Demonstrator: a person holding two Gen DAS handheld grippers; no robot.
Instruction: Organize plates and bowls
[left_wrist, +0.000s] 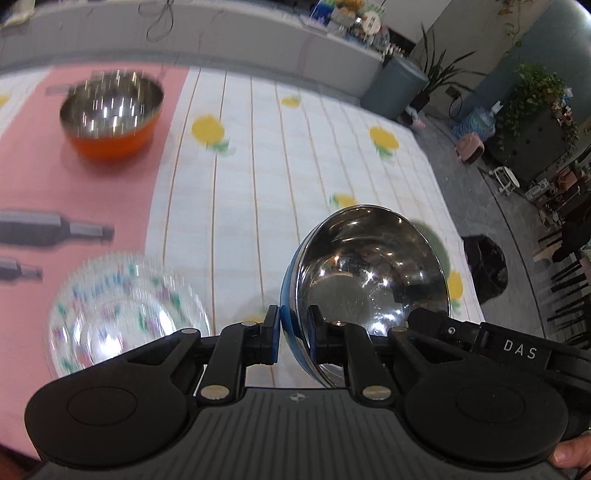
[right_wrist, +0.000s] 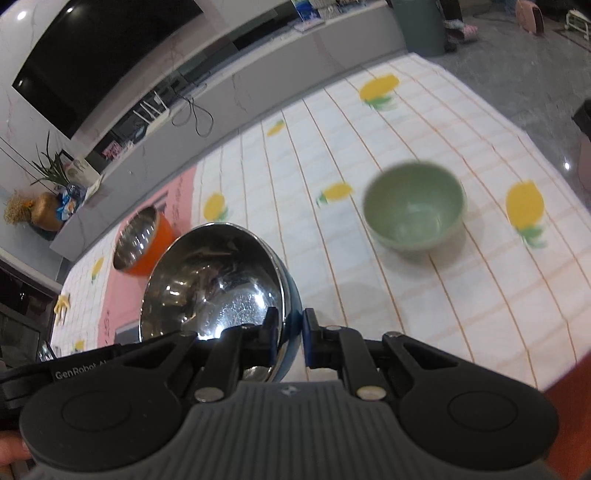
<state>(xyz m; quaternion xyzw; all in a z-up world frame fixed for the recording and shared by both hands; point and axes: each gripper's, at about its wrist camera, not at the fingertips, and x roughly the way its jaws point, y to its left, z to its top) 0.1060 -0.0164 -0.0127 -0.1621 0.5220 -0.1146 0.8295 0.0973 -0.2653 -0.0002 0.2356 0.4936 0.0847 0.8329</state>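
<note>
— Steel inside, blue outside: bowl (left_wrist: 369, 280) lifted off the lemon-print tablecloth (left_wrist: 295, 166), tilted on edge. Held from both sides!
— Left gripper (left_wrist: 293, 334) clamped on the bowl's rim, one pad inside, one outside. Right gripper (right_wrist: 290, 338) pinching the opposite rim the same way.
— Beyond the blue bowl, on the pink part of the cloth: orange bowl (left_wrist: 110, 118), steel-lined, standing upright.
— Nearer than that, left of the blue bowl in the left wrist view: glass plate (left_wrist: 125, 314) with a floral pattern, flat on the cloth, badly blurred.
— Right of the blue bowl in the right wrist view: green bowl (right_wrist: 415, 206), upright, empty, well apart.
</note>
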